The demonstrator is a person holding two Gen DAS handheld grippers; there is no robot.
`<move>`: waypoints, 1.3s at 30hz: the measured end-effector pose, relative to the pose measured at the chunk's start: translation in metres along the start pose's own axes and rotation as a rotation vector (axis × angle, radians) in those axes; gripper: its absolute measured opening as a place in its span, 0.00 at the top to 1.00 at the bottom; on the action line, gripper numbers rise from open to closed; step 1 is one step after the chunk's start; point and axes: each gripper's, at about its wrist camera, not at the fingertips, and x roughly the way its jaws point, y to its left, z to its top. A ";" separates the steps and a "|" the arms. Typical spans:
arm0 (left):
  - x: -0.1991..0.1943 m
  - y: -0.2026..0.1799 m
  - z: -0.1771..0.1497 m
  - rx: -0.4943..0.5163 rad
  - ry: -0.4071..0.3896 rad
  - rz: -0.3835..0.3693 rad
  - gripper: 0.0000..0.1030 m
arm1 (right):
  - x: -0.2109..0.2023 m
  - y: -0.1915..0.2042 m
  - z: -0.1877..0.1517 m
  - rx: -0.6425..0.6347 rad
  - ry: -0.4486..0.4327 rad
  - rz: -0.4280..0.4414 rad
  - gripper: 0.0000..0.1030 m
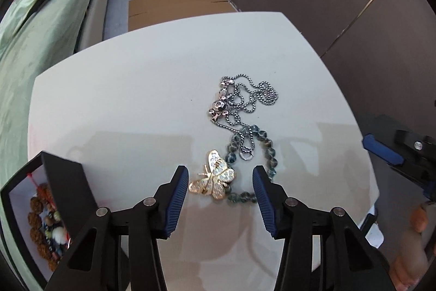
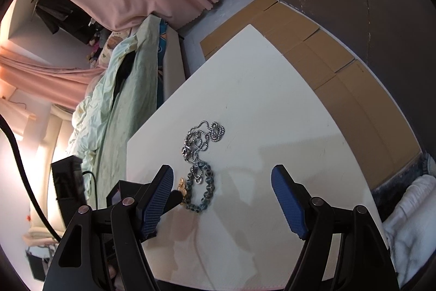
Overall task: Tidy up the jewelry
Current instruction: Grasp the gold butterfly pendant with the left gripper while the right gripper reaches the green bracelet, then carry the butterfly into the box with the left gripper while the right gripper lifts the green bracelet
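Lettering is nowhere legible; the small round mark on the dark housing at the right edge of the left wrist view is too small to read. At the table's (image 1: pixel 122 89) near left corner sits a black box (image 1: pixel 58 190), open, holding a brown beaded bracelet (image 1: pixel 41 225) with red cord and a few pale beads. The right wrist view shows only a corner of that box (image 2: pixel 120 194) and none of its contents.

On the white table, near its front edge, a gold butterfly brooch (image 1: pixel 214 176) lies touching a blue-grey bead bracelet (image 1: pixel 261 154), over which a silver chain necklace (image 1: pixel 242 100) trails toward the table's middle. The left gripper (image 1: pixel 220 198) is spread wide with nothing held, its blue pads either side of the brooch. The right gripper (image 2: pixel 222 198) is likewise wide apart and empty, the bead bracelet (image 2: pixel 204 187) and chain (image 2: pixel 203 138) just ahead of its left pad; the brooch (image 2: pixel 183 188) is mostly hidden there.
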 end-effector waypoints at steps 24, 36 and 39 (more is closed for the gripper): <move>-0.038 0.019 -0.007 -0.036 -0.071 -0.032 0.80 | 0.062 0.043 -0.019 -0.154 0.152 -0.142 0.58; -0.091 0.054 -0.033 -0.069 -0.156 -0.025 0.80 | 0.092 0.075 -0.031 -0.343 0.140 -0.447 0.65; -0.102 0.063 -0.040 -0.081 -0.174 -0.026 0.80 | 0.098 0.087 -0.042 -0.437 0.120 -0.545 0.67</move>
